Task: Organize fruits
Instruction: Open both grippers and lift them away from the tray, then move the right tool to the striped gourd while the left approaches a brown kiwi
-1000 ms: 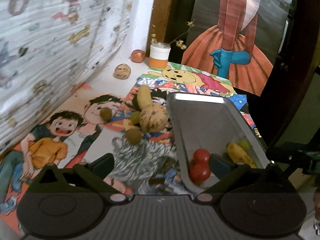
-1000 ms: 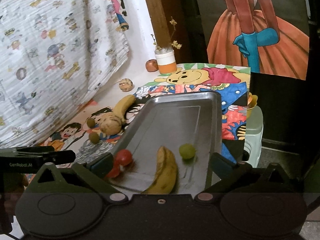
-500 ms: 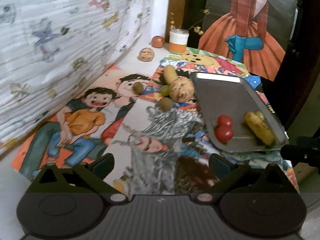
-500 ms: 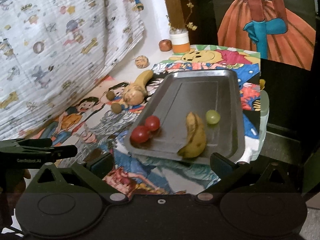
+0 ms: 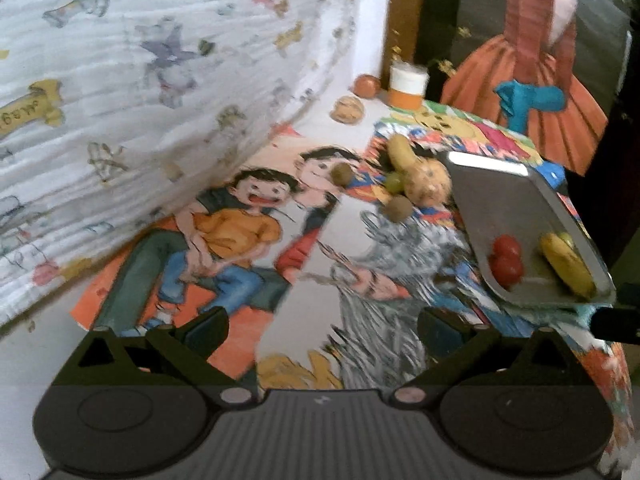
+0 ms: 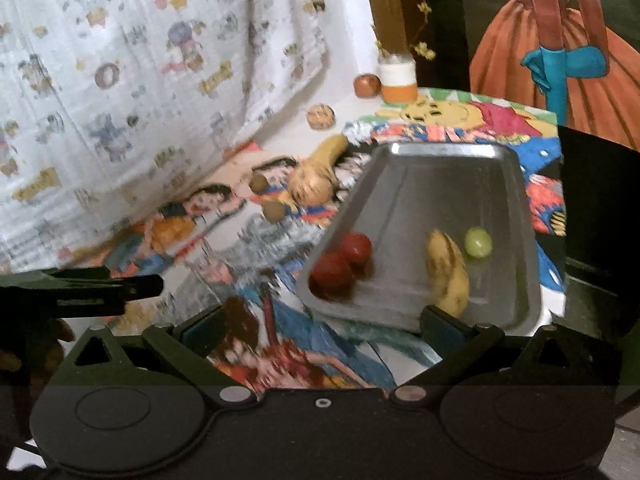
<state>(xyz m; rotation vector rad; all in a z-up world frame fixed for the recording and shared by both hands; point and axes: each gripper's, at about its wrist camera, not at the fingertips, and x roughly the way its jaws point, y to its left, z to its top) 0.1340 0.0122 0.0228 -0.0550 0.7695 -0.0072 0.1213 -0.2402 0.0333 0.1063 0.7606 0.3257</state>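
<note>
Steel tray (image 6: 436,184) sits just ahead of the right gripper (image 6: 320,326), carrying two tomatoes (image 6: 340,262), a banana (image 6: 448,276) and a grape (image 6: 478,242). Left gripper (image 5: 322,326) has it forward-right. Both grippers spread wide, empty.

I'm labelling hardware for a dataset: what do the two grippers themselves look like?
Both look alike: black bodies with two round discs, a ribbed centre panel, silver pivot pins and angular fingers with dark teal pads. Left gripper; right gripper. No cables or sleeves show clearly.
</note>
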